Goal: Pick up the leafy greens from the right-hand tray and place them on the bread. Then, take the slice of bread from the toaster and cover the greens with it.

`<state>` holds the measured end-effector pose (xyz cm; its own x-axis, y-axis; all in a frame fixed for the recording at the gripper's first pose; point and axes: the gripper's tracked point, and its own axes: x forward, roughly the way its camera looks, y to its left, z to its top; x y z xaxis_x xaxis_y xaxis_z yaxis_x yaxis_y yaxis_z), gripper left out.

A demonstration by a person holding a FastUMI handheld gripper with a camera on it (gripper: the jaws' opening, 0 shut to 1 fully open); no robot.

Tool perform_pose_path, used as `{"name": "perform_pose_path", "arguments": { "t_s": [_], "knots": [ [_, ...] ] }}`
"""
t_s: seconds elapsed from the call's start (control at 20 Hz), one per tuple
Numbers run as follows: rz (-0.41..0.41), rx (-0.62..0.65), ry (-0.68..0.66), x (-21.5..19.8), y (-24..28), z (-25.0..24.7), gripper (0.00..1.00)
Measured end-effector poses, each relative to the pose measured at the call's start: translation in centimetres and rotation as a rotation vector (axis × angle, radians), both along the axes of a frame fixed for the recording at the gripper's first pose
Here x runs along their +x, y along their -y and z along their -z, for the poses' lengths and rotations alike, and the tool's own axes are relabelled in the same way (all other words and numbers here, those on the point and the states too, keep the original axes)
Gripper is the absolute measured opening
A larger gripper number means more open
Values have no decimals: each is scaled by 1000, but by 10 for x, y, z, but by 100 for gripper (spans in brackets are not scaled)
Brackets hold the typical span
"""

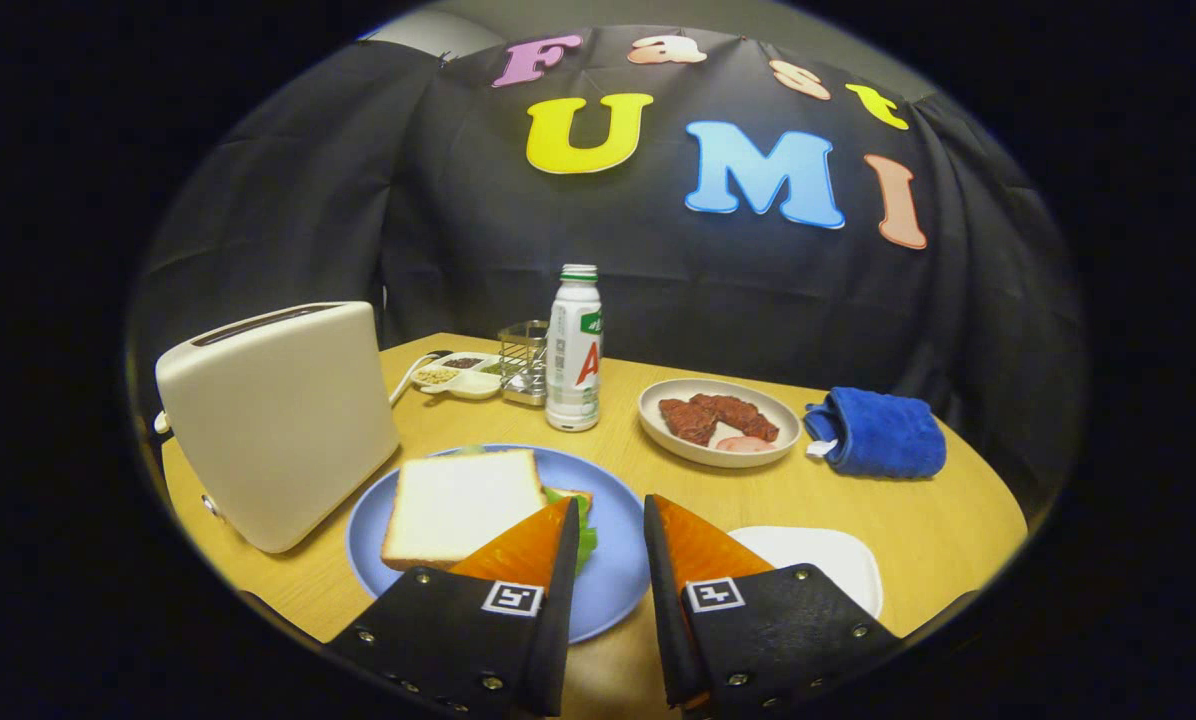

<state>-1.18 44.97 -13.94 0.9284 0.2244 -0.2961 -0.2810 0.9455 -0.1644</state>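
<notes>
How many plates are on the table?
3. A blue plate under the sandwich just ahead of the open fingers; a beige plate with meat beside the bottle; a white plate by the right finger.

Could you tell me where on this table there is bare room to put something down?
Bare wood lies between the meat plate, the blue plate and the white tray, and nearer than the blue cloth. The far edge is crowded: toaster, condiment dish, wire rack, bottle. The gripper hangs open over the blue plate.
</notes>
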Motion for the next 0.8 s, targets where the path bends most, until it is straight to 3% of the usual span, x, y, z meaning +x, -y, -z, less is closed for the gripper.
{"name": "perform_pose_path", "arguments": {
  "t_s": [0.2, 0.6, 0.8],
  "knots": [
    [28, 6, 96, -2, 41, -26, 38],
    [33, 57, 158, -8, 103, -50, 38],
    [29, 84, 220, -3, 160, -70, 38]
  ]
}}
